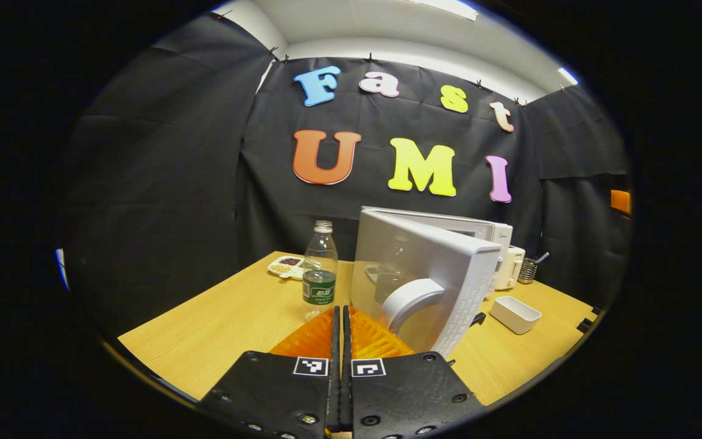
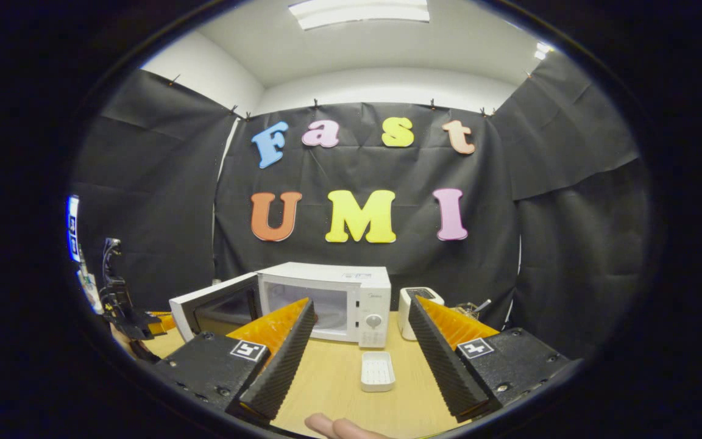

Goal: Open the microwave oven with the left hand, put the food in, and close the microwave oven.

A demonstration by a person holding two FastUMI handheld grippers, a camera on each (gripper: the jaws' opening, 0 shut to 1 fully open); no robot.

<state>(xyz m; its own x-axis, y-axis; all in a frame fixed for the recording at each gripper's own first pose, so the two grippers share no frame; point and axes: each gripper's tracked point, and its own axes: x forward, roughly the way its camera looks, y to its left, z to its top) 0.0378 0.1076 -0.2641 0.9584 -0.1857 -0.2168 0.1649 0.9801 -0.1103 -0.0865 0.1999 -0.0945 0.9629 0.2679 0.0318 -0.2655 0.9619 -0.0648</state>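
Here my left gripper point(image 1: 340, 317) has its fingers pressed together on nothing, just before the handle point(image 1: 409, 299) of the microwave door point(image 1: 424, 268), which stands swung open. My right gripper point(image 2: 357, 338) is spread wide above the table point(image 2: 326, 390), facing the microwave point(image 2: 326, 299) and a small white dish point(image 2: 377, 371).

A light wooden bench point(image 1: 217, 323) carries everything. Straight ahead of the left claw point(image 1: 340, 332) a clear bottle point(image 1: 319, 268) stands upright, with a small divided snack dish point(image 1: 287, 266) behind it near the far edge. Just right of that claw sits the microwave point(image 1: 448, 256), its door swung wide. Between the right claw's fingers point(image 2: 360, 341) lies a small white tray point(image 2: 378, 371), and a white toaster point(image 2: 418, 311) stands beside the microwave
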